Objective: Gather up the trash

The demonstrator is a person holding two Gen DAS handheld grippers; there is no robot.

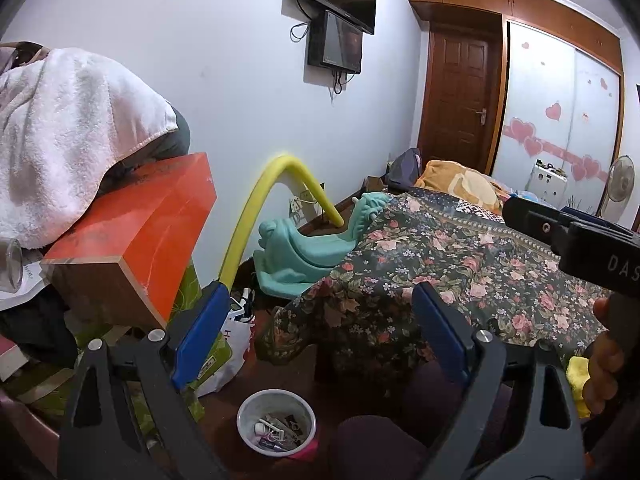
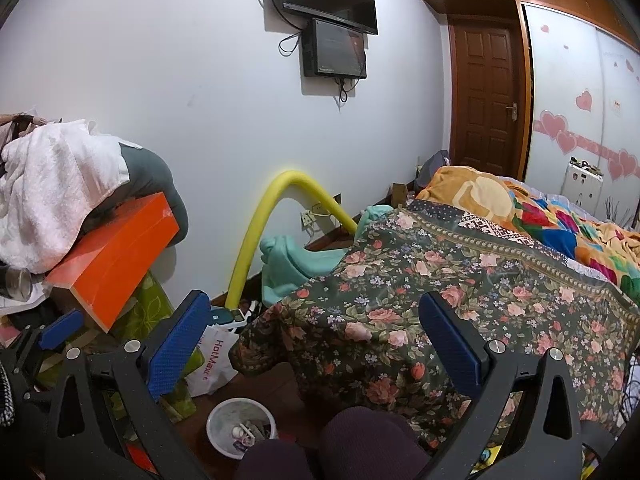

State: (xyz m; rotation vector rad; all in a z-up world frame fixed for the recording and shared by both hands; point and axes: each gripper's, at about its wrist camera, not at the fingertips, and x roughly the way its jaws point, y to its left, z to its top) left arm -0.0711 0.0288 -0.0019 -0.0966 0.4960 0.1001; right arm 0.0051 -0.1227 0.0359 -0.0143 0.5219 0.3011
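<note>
A white plastic bag (image 2: 214, 364) on the floor, near the left foot of the bed, carries red lettering that reads "HotMax" in the right wrist view; further characters after it are too small to make out. In the left wrist view the same bag (image 1: 234, 344) shows only a red "H". At the right edge of that view, the black body of the right gripper (image 1: 600, 258) bears pale capitals "DAS", cut off by the frame. The two wall screens show marks too blurred to read.
</note>
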